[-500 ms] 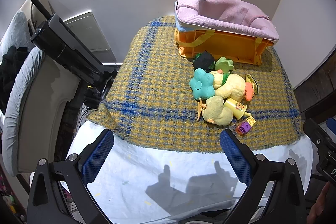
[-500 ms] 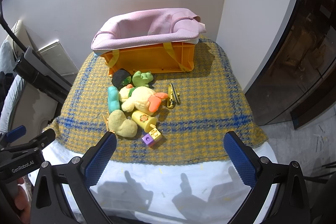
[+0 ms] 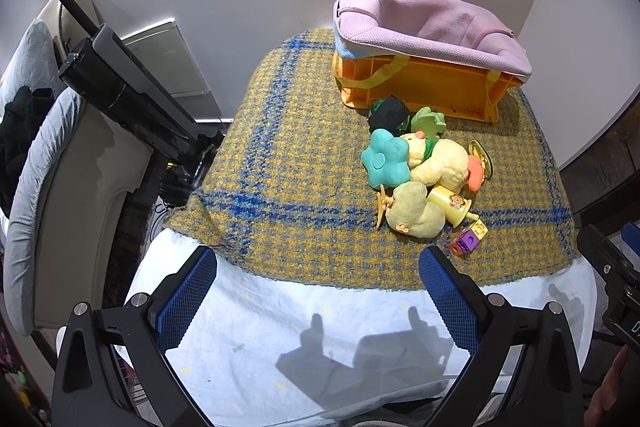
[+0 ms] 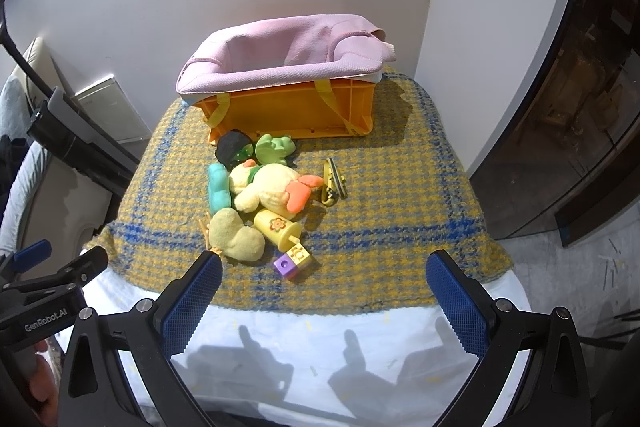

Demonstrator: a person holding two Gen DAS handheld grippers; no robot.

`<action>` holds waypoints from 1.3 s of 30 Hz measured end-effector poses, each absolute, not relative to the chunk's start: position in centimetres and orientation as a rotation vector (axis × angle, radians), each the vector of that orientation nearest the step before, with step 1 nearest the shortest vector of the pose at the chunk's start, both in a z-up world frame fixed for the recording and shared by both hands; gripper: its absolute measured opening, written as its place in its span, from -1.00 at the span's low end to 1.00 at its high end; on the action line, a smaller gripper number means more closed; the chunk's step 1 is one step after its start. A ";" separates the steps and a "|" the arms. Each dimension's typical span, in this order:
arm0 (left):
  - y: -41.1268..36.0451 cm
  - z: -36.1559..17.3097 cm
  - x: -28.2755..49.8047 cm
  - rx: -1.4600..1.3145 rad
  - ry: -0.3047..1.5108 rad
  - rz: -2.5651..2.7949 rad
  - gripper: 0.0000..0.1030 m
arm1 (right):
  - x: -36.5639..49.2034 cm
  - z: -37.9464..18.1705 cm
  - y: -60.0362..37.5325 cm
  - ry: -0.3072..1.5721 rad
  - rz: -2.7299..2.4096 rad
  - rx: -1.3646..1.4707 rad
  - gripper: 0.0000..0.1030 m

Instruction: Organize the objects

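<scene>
In the left wrist view, the left claw [image 3: 318, 291] stands wide and empty over the white sheet [image 3: 340, 323] at the near edge of the counter. Beyond it, on the plaid blanket [image 3: 288, 163], a heap of toys lies just before the orange crate [image 3: 416, 91]: a teal flower plush [image 3: 386, 159], a yellow duck plush [image 3: 440, 161] and a purple block [image 3: 466, 241]. In the right wrist view, the right claw [image 4: 324, 301] also gapes wide with nothing in it, the purple block [image 4: 286, 265] just beyond its left finger. The crate [image 4: 292, 111], lined in pink fabric [image 4: 280, 67], sits against the wall.
</scene>
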State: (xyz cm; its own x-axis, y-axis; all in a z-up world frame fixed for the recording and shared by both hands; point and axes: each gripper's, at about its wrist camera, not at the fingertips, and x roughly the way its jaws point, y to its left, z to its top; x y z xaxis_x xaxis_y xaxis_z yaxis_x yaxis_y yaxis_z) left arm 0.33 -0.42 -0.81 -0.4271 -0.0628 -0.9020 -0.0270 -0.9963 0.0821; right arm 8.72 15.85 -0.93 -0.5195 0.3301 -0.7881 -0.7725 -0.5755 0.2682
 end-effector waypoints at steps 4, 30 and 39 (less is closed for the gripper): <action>-0.4 -0.8 0.4 1.664 -0.139 -2.635 1.00 | 8.6 -1.0 16.0 0.819 2.121 -0.924 0.98; -0.5 -0.4 0.1 1.654 -0.170 -2.644 1.00 | 8.4 -1.0 16.0 0.828 2.123 -0.912 0.98; -0.5 -0.4 0.2 1.653 -0.173 -2.651 1.00 | 8.3 -1.0 15.9 0.831 2.119 -0.910 0.98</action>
State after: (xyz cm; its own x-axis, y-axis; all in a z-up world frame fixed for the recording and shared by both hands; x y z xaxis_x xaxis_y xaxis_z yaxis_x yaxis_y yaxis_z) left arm 0.17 -0.52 -0.43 -0.4417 -0.0695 -0.8944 -0.0474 -0.9938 0.1006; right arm 8.32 15.92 -0.98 -0.5271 0.3274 -0.7842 -0.7732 -0.5677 0.2826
